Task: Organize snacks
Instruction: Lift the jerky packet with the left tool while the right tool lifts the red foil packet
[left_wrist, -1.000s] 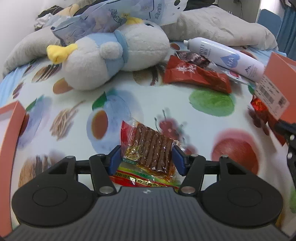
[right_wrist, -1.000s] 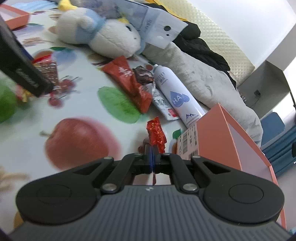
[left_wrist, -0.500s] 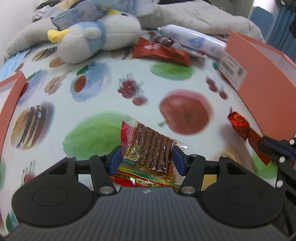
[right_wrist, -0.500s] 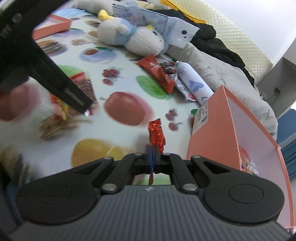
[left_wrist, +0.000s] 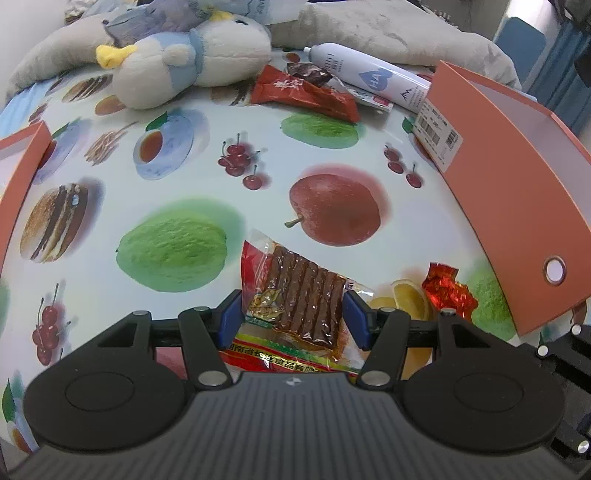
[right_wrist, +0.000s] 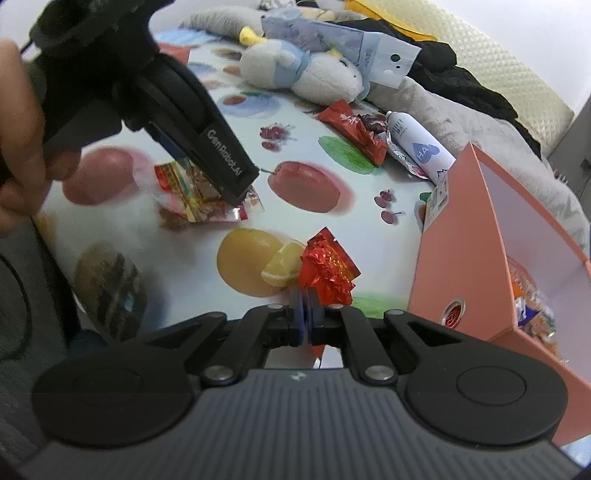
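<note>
My left gripper (left_wrist: 293, 316) is shut on a clear packet of brown snack sticks (left_wrist: 295, 291), held above the fruit-print cloth (left_wrist: 177, 206). From the right wrist view the same gripper (right_wrist: 236, 192) and packet (right_wrist: 184, 188) hang at the left, with a hand behind them. My right gripper (right_wrist: 306, 314) pinches the tail of a red foil candy (right_wrist: 327, 269), and its jaws are opening slightly. In the left wrist view that candy (left_wrist: 447, 291) hangs beside the near corner of the open orange box (left_wrist: 517, 206). The box (right_wrist: 458, 240) holds some snacks (right_wrist: 532, 306).
A red snack pouch (left_wrist: 303, 92), a dark wrapped sweet (left_wrist: 308, 72) and a white spray bottle (left_wrist: 373, 79) lie at the far side. A plush penguin (left_wrist: 184, 62) and a grey pillow (left_wrist: 388, 33) sit behind them. An orange lid (left_wrist: 22, 173) is at the left edge.
Both grippers drew back toward the near edge with their loads. The red candy now hangs by the box's near corner, and the right view has swung to show the box's inside.
</note>
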